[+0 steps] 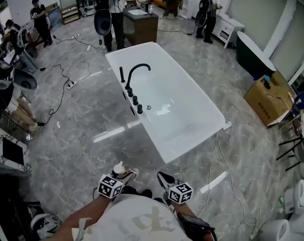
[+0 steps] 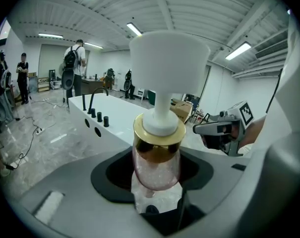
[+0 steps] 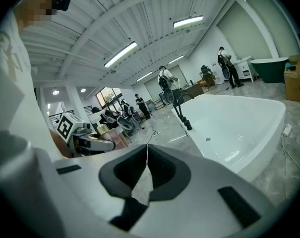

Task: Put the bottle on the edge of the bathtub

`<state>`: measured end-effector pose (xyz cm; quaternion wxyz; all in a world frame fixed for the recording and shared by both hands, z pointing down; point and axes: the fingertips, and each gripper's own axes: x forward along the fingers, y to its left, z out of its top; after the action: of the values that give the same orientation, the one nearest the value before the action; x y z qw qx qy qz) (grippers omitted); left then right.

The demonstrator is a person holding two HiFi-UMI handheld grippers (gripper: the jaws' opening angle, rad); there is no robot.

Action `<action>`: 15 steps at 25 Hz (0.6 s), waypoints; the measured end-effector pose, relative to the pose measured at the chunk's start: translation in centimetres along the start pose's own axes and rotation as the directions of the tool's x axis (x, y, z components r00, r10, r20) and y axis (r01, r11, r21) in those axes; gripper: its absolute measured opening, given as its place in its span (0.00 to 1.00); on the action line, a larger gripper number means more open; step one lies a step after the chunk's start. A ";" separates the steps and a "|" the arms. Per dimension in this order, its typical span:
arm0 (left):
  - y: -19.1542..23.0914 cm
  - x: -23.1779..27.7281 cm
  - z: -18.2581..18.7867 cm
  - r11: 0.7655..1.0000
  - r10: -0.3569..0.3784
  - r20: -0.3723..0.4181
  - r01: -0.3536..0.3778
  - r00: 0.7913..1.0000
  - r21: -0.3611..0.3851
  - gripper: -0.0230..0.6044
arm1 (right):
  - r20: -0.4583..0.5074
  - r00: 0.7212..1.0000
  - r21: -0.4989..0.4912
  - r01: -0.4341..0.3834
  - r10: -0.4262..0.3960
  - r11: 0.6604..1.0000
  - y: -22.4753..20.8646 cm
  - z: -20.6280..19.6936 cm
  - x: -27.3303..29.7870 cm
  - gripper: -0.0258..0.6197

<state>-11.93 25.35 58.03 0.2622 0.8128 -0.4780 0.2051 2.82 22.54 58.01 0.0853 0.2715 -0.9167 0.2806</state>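
A clear pinkish bottle (image 2: 156, 167) with a gold collar and a white pump top stands upright between the jaws of my left gripper (image 2: 157, 185), which is shut on it. In the head view the bottle (image 1: 119, 170) and left gripper (image 1: 125, 175) hover over the floor, a short way from the near end of the white bathtub (image 1: 168, 157). A black faucet (image 1: 135, 70) and knobs line the tub's left rim. My right gripper (image 1: 162, 175) is beside the left one, its jaws shut with nothing between them (image 3: 147, 157). The bathtub (image 3: 239, 133) lies ahead to its right.
Cables (image 1: 227, 185) trail over the grey marble floor right of the tub. A cardboard box (image 1: 269, 97) and a dark tub (image 1: 252, 54) stand at the right, toilets (image 1: 292, 200) at the lower right. Several people work around a cabinet (image 1: 141, 26) at the back.
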 end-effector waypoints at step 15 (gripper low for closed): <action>2.0 -1.7 -1.0 0.997 0.065 -0.001 -0.065 0.998 -0.050 0.39 | -0.045 0.999 0.011 0.030 -0.030 0.999 -0.1 -1.8 -0.2 0.05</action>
<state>-14.58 26.31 58.25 0.2757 0.7901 -0.5091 0.2014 3.05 23.54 59.46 0.1083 0.2793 -0.9087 0.2906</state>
